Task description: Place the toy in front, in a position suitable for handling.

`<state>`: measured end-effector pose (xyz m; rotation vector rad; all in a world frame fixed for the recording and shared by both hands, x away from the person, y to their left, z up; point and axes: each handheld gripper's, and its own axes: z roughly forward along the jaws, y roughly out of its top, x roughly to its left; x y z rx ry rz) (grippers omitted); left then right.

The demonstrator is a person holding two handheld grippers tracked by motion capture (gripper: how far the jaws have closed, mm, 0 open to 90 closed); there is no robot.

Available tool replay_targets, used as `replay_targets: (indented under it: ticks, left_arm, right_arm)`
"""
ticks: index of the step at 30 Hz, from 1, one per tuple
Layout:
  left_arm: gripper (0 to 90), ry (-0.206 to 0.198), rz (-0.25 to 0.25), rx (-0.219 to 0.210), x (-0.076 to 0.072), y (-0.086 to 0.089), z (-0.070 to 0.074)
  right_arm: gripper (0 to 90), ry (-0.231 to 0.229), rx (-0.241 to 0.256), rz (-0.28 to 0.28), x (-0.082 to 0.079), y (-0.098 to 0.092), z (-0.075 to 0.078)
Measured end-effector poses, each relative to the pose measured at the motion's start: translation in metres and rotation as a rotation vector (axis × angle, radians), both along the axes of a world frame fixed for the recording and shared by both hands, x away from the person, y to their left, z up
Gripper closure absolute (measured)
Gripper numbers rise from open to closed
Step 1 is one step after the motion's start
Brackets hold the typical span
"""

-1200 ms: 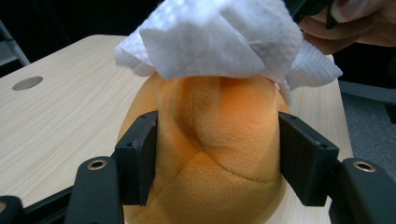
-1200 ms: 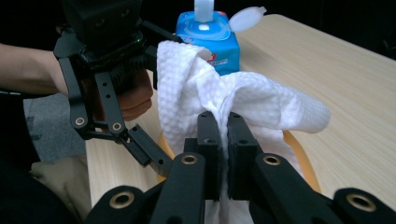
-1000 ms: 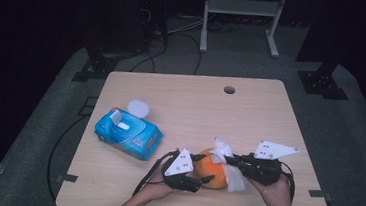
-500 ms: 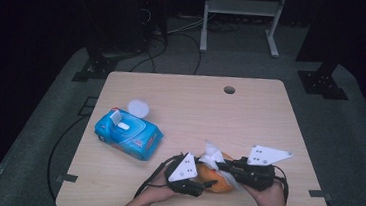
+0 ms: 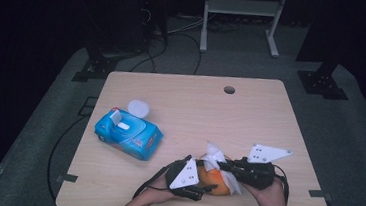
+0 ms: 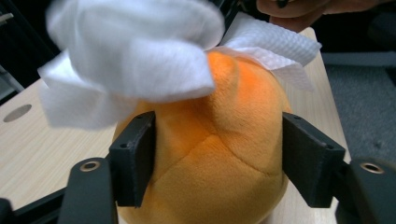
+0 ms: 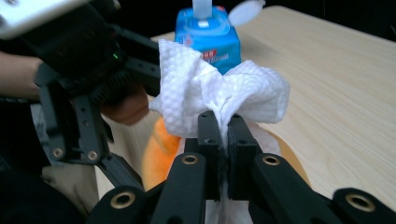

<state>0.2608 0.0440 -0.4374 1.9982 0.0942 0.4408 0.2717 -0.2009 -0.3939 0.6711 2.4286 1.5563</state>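
An orange plush ball (image 5: pixel 213 180) rests near the table's front edge. My left gripper (image 6: pixel 217 158) is shut on it, one jaw pressing into each side of the ball (image 6: pixel 219 154). A white wet wipe (image 7: pixel 215 95) is pinched between the jaws of my right gripper (image 7: pixel 225 133), which is shut on it. The wipe (image 6: pixel 135 60) lies draped over the top of the ball. In the high view the left gripper (image 5: pixel 199 184) comes at the ball from the left and the right gripper (image 5: pixel 226 168) from the right, holding the wipe (image 5: pixel 215 158).
A blue pack of wet wipes (image 5: pixel 128 134) lies at the left of the wooden table (image 5: pixel 195 109), lid flipped open, with one wipe sticking up. A small cable hole (image 5: pixel 229 90) sits near the far edge. Stands and cables occupy the dark floor behind.
Both grippers with the ball shifted slightly left and nearer the front edge. The wipe moved across the top of the ball.
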Motion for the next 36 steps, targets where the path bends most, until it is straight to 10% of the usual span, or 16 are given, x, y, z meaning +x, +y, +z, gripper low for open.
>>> replay_targets:
  ticks: [7, 11, 17, 23, 27, 33, 36]
  left_arm:
    - [34.6, -0.022, -0.015, 0.008, -0.002, 0.0, -0.001]
    - [34.7, -0.032, -0.021, 0.008, -0.002, -0.003, -0.002]
    - [35.2, -0.04, -0.022, 0.015, -0.003, -0.001, -0.003]
    - [35.0, -0.036, -0.026, 0.002, -0.002, -0.003, -0.004]
    - [34.9, -0.04, -0.024, 0.006, -0.003, -0.001, -0.004]
    - [34.8, -0.039, -0.022, 0.002, -0.003, -0.003, -0.004]
    - [34.7, -0.021, -0.006, -0.011, -0.001, -0.004, -0.003]
  right_arm:
    - [85.9, 0.025, -0.025, -0.094, 0.01, -0.021, -0.006]
    - [85.8, -0.005, 0.018, -0.03, 0.002, -0.009, 0.002]
    - [85.9, -0.009, -0.072, -0.073, 0.007, -0.01, -0.006]
    - [85.7, 0.023, 0.017, -0.076, 0.009, -0.021, -0.004]
    - [85.7, 0.007, -0.024, -0.028, 0.005, -0.005, -0.004]
    - [85.9, 0.057, -0.006, -0.13, 0.017, -0.028, -0.012]
    - [85.8, 0.024, 0.05, -0.057, 0.008, -0.018, -0.002]
